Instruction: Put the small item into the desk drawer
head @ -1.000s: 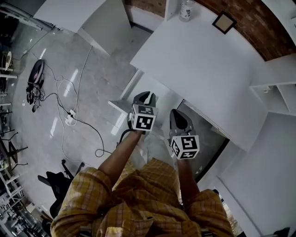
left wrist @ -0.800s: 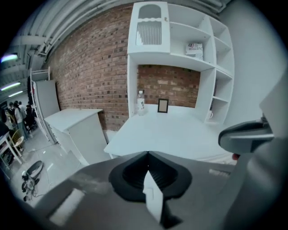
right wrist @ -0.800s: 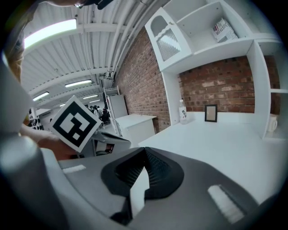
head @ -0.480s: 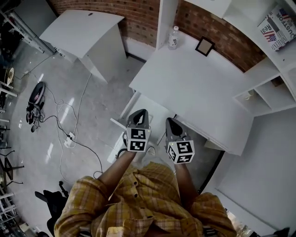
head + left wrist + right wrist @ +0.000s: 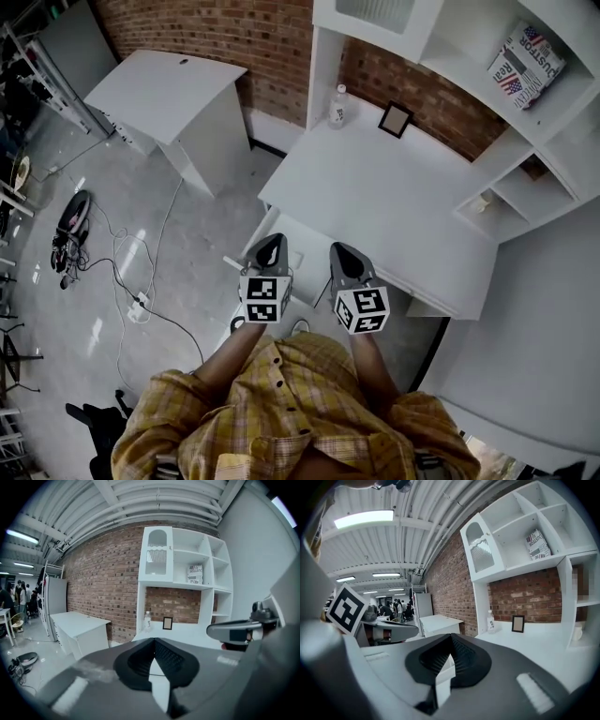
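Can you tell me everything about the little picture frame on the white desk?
The picture frame is small and rectangular, with a dark border around a pale middle. It stands upright at the back of the white desk, resting on the desktop just in front of the brick wall. A clear bottle stands to its left, not touching it. What the picture inside shows is too small to tell.
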{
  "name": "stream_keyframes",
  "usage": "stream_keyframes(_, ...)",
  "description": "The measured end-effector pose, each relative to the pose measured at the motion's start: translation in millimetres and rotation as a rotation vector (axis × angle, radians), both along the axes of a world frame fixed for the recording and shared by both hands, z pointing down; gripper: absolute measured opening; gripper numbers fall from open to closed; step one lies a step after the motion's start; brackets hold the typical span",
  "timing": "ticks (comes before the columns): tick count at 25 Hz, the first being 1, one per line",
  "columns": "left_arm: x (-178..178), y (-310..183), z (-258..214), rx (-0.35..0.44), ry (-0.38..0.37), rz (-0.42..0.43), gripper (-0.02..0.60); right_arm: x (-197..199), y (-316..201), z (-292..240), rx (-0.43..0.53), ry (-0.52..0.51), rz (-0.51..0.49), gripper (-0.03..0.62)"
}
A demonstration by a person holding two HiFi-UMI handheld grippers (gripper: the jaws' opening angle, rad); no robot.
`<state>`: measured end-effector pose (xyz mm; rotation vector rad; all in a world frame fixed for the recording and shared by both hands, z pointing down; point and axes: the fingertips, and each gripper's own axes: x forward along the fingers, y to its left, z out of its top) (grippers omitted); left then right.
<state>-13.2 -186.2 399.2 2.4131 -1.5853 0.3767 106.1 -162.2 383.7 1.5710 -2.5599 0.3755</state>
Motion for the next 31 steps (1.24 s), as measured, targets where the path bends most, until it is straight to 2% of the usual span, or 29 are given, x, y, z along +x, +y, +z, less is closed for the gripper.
stream_keyframes(5,2,1,-29,0.069,0.042,0.010,0.003,7,-6,-20,0.043,-0.015,0.014,0.000)
stream_keyframes(15,7,8,-62,0.149,0.055,0.030,0.003,7,-5,-47,0.107,-0.017,0.015,0.000)
stream_keyframes(31,7,18,-72,0.184,0.067,0.065,0.003,1,-2,-56,0.148,-0.016,0.012,0.000)
